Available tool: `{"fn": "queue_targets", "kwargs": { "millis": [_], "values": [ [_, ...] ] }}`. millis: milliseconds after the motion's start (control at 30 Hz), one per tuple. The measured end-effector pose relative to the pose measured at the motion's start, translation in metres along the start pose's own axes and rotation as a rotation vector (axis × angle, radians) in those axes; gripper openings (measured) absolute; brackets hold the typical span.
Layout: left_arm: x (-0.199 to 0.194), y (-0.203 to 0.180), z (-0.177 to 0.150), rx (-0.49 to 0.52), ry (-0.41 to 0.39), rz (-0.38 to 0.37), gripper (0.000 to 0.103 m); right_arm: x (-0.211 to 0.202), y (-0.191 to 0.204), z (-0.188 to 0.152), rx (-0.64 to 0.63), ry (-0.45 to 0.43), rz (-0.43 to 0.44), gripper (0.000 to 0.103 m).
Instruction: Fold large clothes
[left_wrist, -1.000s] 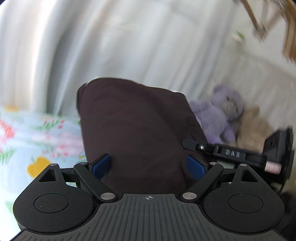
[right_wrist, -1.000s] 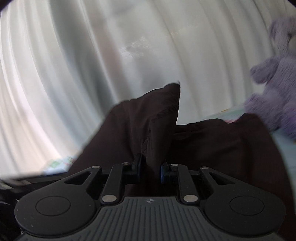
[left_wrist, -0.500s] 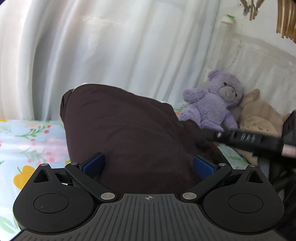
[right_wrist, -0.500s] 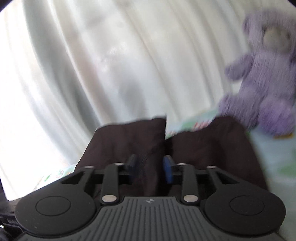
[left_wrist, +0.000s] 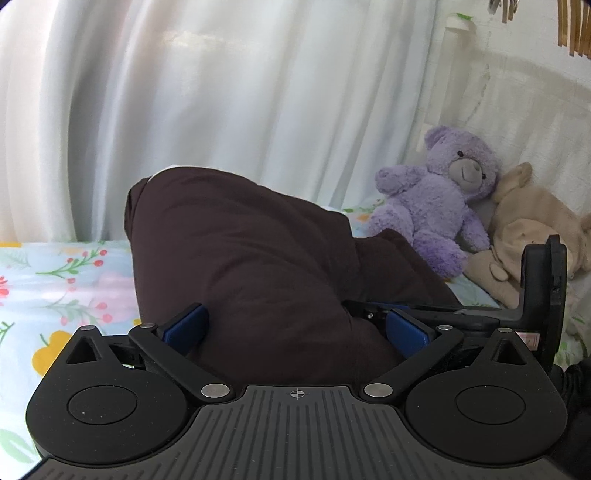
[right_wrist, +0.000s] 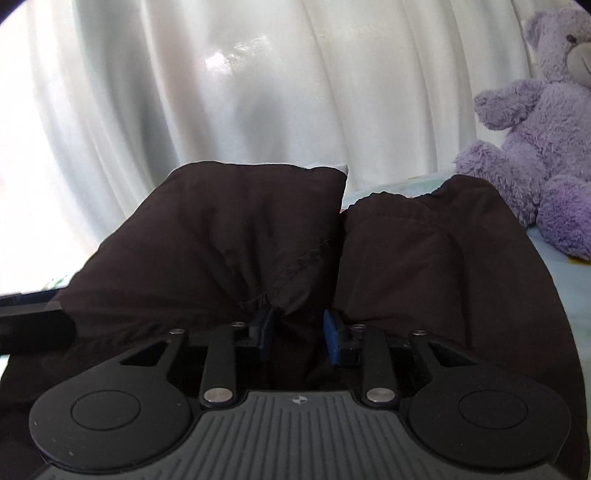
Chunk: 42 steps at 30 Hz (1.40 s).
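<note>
1. The bed (left_wrist: 55, 280), in its floral sheet, carries the dark brown garment (left_wrist: 240, 266), which is bunched left of the purple teddy bear (left_wrist: 439, 206).
2. The left gripper (left_wrist: 295, 330) has wide jaws straddling cloth, pressing nothing.
3. The right gripper (right_wrist: 299, 328) has narrow jaws closing around a pinched ridge; a shallow bite could slip, collapsing the fold.

1. Soft daylight comes through the white curtain (left_wrist: 229, 110), brightest at the far left of the right wrist view, where it blows out.
2. A glare patch sits on the curtain folds.
3. The dark garment (right_wrist: 258, 236) loses detail in shadow.
4. Both views are sharp, with fisheye bending and dark corners.
</note>
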<state>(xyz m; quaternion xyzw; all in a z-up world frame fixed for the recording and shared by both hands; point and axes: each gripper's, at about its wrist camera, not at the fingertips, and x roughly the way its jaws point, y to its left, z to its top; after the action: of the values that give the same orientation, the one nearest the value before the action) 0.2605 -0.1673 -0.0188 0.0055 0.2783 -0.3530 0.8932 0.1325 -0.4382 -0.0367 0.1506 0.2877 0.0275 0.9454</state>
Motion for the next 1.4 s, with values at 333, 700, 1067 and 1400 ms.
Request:
{"fn": "queue_targets", "kwargs": {
  "millis": [333, 700, 1067, 1400],
  "values": [
    [0.005, 0.044, 0.035, -0.247, -0.092, 0.032, 0.103, 0.008, -0.003, -0.015, -0.012, -0.019, -0.001, 0.027],
    [0.031, 0.038, 0.009, -0.153, -0.038, 0.063, 0.103, -0.015, -0.081, 0.016, 0.422, 0.061, 0.184, 0.088],
    [0.031, 0.032, 0.015, -0.149, -0.034, 0.080, 0.103, -0.003, 0.023, 0.058, -0.094, -0.033, 0.044, 0.022],
    [0.034, -0.011, 0.036, -0.072, -0.048, -0.169, 0.103, -0.031, -0.004, 0.055, -0.204, -0.120, -0.158, 0.016]
  ]
}}
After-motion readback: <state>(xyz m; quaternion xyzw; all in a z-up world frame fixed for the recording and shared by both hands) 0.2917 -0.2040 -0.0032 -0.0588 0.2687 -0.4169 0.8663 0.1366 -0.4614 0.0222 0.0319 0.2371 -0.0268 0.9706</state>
